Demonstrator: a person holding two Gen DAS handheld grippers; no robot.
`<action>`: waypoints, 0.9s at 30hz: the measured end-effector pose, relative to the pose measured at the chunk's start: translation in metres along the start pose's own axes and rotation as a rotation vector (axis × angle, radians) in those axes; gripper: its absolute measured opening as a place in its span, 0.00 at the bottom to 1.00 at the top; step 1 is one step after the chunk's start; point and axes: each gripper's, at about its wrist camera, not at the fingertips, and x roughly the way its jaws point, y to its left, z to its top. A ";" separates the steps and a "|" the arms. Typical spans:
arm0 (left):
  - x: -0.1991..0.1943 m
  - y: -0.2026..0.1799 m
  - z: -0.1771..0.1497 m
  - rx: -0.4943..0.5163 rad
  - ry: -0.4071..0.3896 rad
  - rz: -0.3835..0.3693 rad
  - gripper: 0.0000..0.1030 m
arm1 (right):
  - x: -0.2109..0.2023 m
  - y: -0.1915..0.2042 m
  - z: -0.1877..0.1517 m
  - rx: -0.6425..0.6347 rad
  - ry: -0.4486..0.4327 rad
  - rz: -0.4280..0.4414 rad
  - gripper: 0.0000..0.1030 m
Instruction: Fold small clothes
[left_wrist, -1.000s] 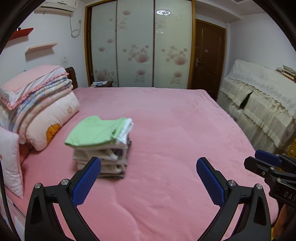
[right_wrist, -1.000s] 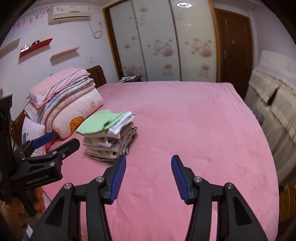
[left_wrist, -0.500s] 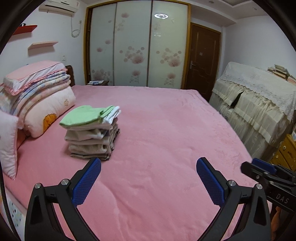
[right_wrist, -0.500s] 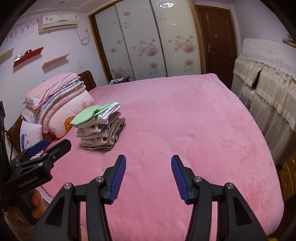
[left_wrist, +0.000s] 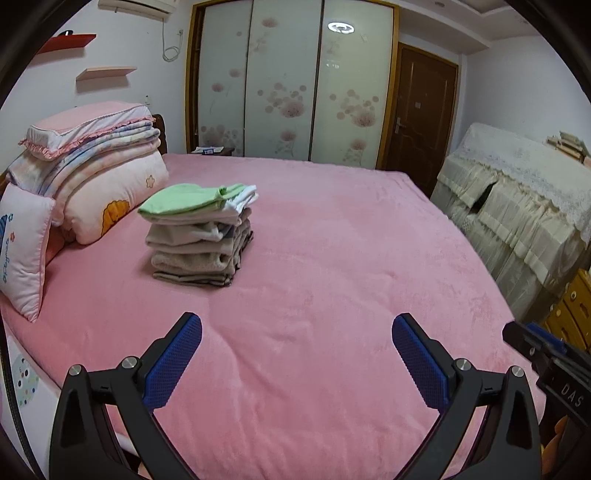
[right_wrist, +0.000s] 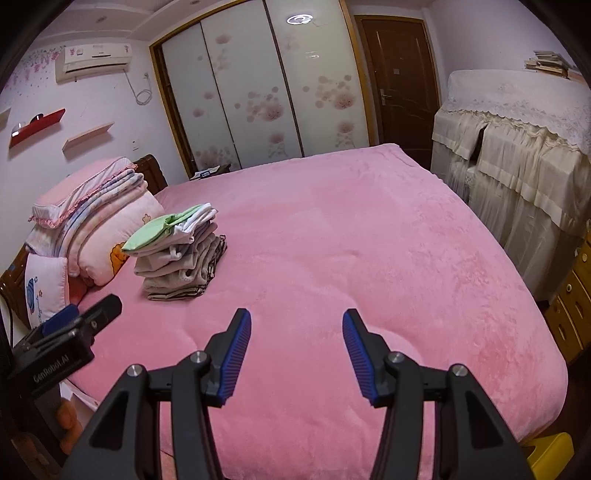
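Left wrist view: the left gripper (left_wrist: 297, 354) hangs wide open and empty over a pink bed (left_wrist: 332, 258) — the stack of folded clothes (left_wrist: 201, 236) sits ahead-left, near piled pillows (left_wrist: 92, 177). The right gripper (right_wrist: 297, 354) is also parted, holding nothing — floral wardrobe doors (right_wrist: 258, 92) stand beyond.

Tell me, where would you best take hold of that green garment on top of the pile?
Probably by its free corner, coming in from the open side of the bed. The green garment lies flat on the stack of folded clothes, with pillows crowding the other side, and both hand-held grippers are open.
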 end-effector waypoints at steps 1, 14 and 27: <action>0.001 -0.001 -0.004 0.008 0.009 0.005 0.99 | 0.000 0.001 -0.002 -0.001 0.002 -0.001 0.51; 0.001 -0.015 -0.026 0.073 0.063 0.010 0.99 | 0.003 0.014 -0.021 -0.033 0.031 0.000 0.51; 0.004 -0.027 -0.031 0.077 0.086 -0.028 0.99 | 0.007 0.013 -0.032 -0.042 0.059 0.007 0.51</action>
